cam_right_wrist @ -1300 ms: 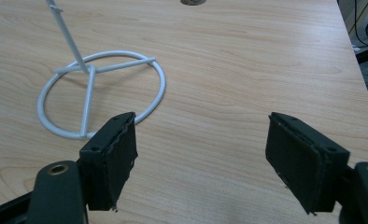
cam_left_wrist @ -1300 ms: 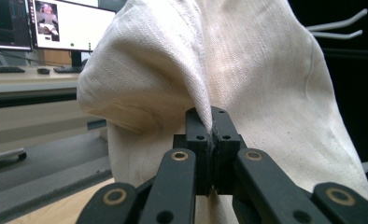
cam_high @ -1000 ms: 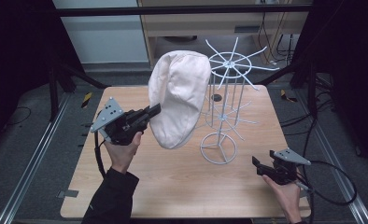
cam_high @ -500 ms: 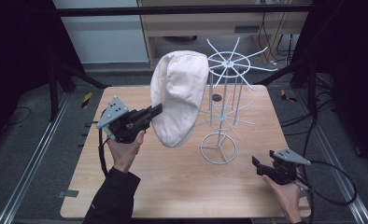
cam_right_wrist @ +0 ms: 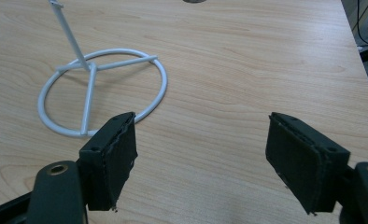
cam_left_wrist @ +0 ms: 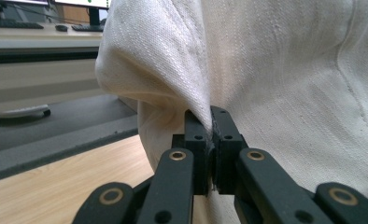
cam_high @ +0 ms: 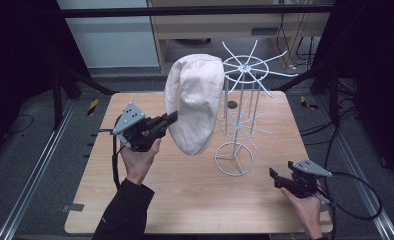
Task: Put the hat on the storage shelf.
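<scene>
Left gripper: my jaws are clamped tight on a fold of the cream fabric cap, pinching its left edge.
Cap: I hold it raised above the pale wooden bench, crown upright, just beside the white wire hat stand, near its top spokes.
Right gripper: jaws spread wide, holding nothing, low over the bench near the stand's ring base.

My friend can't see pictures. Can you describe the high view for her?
A person's left gripper holds a cream fabric hat up beside a white wire rack on a wooden table. The right gripper rests open near the table's right edge.
</scene>
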Tool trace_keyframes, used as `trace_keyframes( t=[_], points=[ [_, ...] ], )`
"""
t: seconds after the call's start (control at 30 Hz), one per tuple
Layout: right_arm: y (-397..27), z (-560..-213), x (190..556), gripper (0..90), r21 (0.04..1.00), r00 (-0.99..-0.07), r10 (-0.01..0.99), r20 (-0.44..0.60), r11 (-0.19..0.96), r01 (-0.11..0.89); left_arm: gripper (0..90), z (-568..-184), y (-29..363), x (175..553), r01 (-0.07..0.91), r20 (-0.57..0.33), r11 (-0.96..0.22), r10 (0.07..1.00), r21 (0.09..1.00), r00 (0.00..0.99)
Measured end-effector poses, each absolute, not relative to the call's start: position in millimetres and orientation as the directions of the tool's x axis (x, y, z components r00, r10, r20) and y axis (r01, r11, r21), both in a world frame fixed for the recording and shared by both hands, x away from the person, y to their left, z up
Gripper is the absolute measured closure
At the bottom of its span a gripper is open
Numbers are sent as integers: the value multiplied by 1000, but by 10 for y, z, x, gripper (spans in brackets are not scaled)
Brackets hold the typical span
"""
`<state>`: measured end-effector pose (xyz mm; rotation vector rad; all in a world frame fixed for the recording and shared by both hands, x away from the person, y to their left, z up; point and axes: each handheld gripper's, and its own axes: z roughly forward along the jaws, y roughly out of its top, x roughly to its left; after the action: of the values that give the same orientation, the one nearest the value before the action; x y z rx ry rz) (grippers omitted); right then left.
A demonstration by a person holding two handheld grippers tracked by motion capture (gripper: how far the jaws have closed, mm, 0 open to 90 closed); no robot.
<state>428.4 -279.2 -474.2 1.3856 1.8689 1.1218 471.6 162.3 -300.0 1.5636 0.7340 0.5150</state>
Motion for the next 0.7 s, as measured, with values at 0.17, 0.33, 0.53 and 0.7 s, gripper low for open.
trace_keyframes(
  t=[0.17,0.33,0.53,0.7],
  points=[
    [-2791,-4744,4285,247,865,-316,947,48,119,488,816,-3015,1618,4732,180,-109,-23,718,983,688],
    [-2789,-4744,4285,246,864,-316,947,49,119,489,801,-3035,1614,4732,187,-113,-25,716,982,688],
    [-2790,-4744,4285,246,864,-317,947,50,118,489,746,-3090,1636,4716,193,-112,-33,713,981,692],
    [-2790,-4743,4286,246,865,-317,947,51,117,489,703,-3158,1673,4705,205,-114,-39,721,978,684]
  ],
)
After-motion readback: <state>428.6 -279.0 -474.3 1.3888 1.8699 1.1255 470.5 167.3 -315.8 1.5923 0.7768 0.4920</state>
